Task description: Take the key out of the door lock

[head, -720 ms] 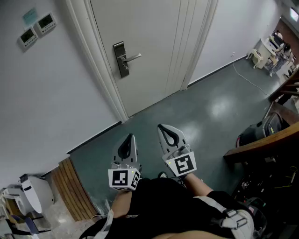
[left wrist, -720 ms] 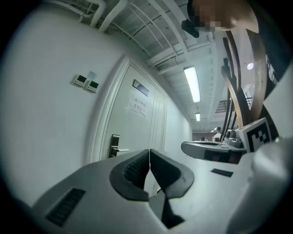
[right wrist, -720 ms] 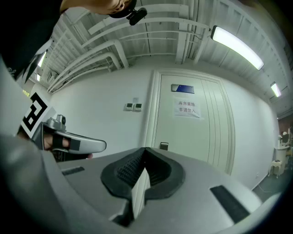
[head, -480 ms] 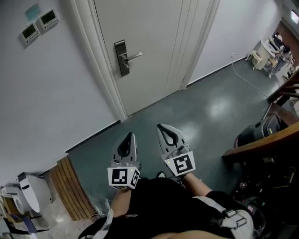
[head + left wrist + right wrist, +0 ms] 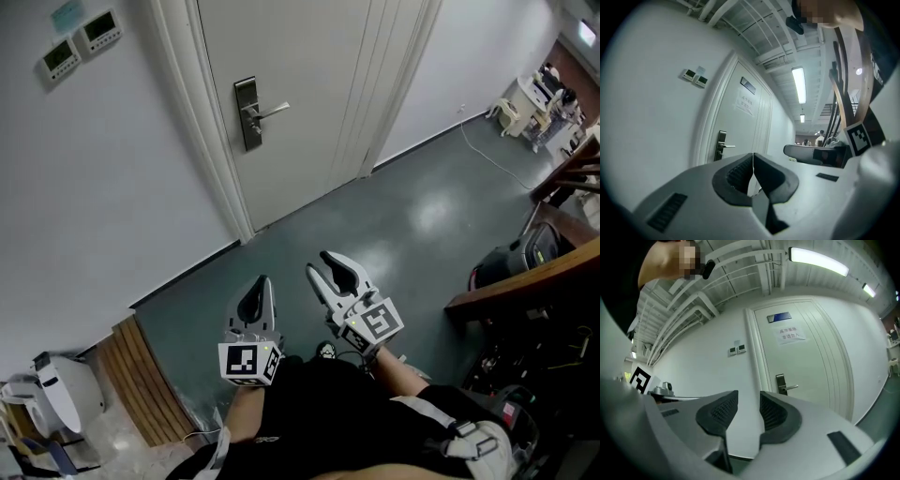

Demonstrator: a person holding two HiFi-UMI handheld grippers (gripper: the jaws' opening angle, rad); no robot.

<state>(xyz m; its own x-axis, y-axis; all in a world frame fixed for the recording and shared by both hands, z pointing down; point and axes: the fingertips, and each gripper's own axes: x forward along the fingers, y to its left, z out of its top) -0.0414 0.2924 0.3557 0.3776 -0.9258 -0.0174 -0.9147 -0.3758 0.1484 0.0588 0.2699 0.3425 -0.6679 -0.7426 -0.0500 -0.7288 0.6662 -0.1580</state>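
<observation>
The white door [image 5: 309,84] stands shut ahead, with a dark metal lock plate [image 5: 247,113] and a silver lever handle [image 5: 270,110]. The lock plate [image 5: 721,146] [image 5: 781,383] is small and far off in both gripper views, and no key can be made out on it. My left gripper [image 5: 262,281] hangs low over the floor, well short of the door. Its jaws [image 5: 753,157] are shut with nothing between them. Beside it, my right gripper [image 5: 322,265] points toward the door. Its jaws [image 5: 749,401] stand apart and hold nothing.
Two small wall panels [image 5: 80,42] hang left of the door frame. A slatted wooden board [image 5: 141,375] and a white device [image 5: 61,389] sit at the lower left. At the right is a wooden desk edge [image 5: 525,281] with dark gear under it. A cable [image 5: 487,150] crosses the grey floor.
The right gripper has turned a little to the left and its jaws now show a gap. The left gripper has barely moved. The door sits slightly higher in the head view.
</observation>
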